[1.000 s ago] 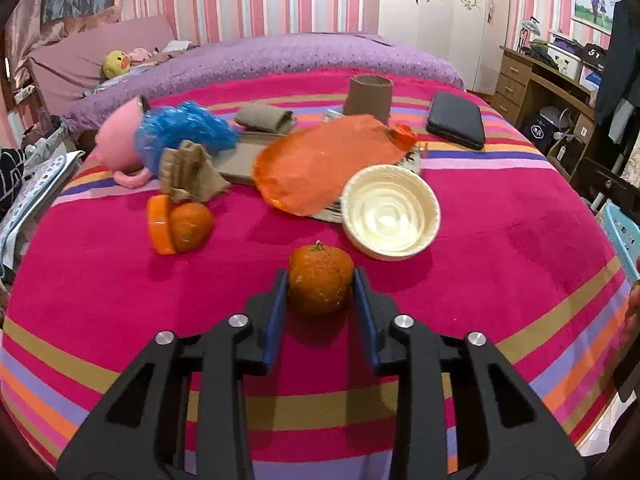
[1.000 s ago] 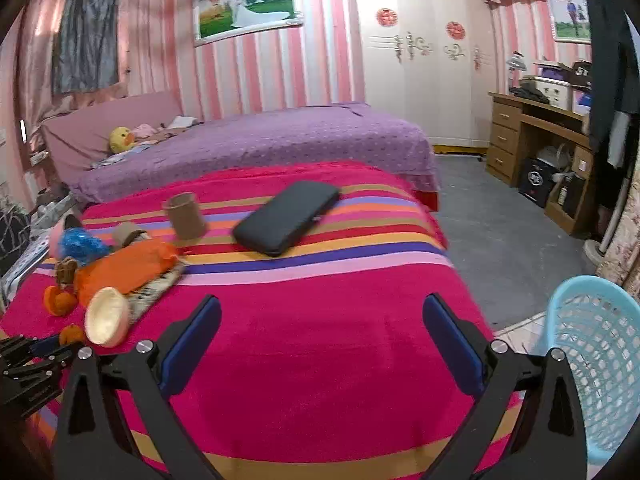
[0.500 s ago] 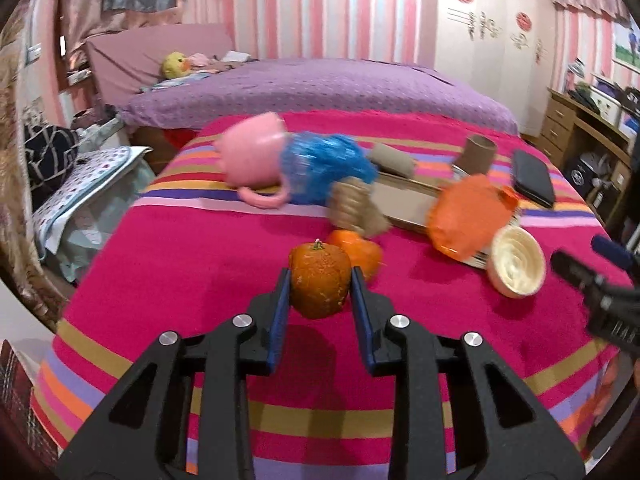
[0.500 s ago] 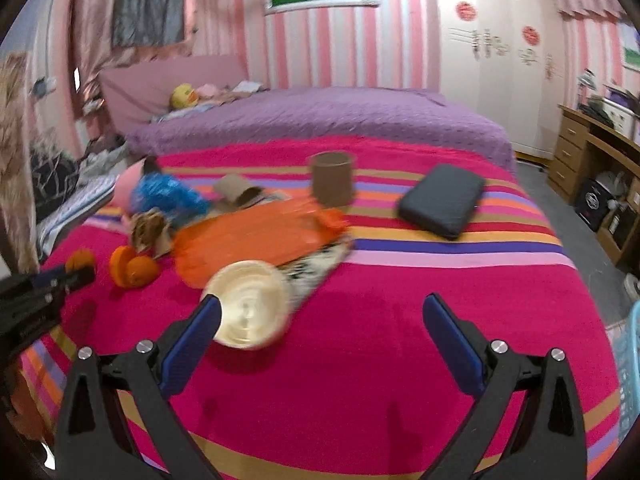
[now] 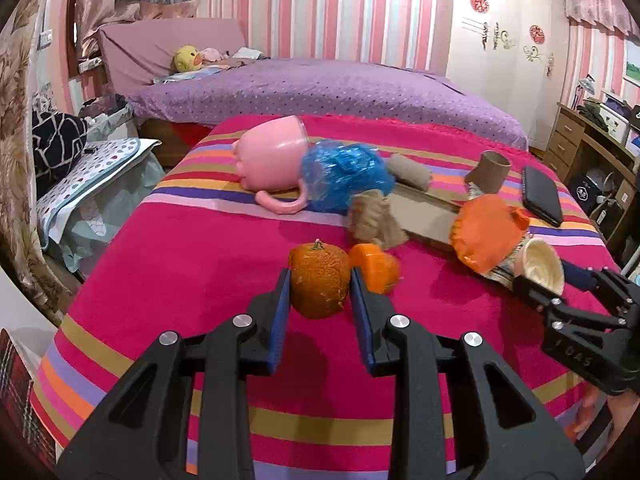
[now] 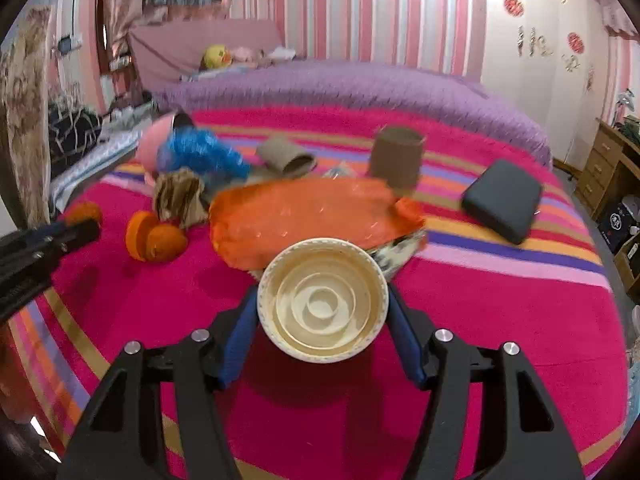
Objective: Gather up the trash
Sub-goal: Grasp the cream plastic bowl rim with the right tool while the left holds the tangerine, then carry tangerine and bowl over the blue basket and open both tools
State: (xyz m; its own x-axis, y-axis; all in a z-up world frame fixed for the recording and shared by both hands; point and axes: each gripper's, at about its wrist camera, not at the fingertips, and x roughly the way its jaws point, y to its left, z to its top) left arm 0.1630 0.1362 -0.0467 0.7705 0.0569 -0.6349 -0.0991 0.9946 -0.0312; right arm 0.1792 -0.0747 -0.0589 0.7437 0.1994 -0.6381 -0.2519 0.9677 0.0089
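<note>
While your left hand-held gripper (image 5: 320, 292) is clamped on the orange (image 5: 319, 283) and holds it above the bed (image 5: 192, 264), your right hand-held gripper (image 6: 322, 312) has just been closing around the bowl (image 6: 322, 299). Its pads stand at the two sides of the rim, but you cannot tell if they already press. I think the bowl is light and thin, so a hard squeeze may bend it, and a weak one may let it slip out when you lift.

The bowl lies just against the orange bag (image 6: 312, 216), which may drag along with it. Near are the peel (image 6: 154, 240), a brown wad (image 6: 178, 198), two tubes (image 6: 396, 160), a blue wrap (image 6: 200, 156), a pink cup (image 5: 272, 156) and a black case (image 6: 502, 204). No bin is in view, so with both grippers full, watch that they do not knock together when you turn.
</note>
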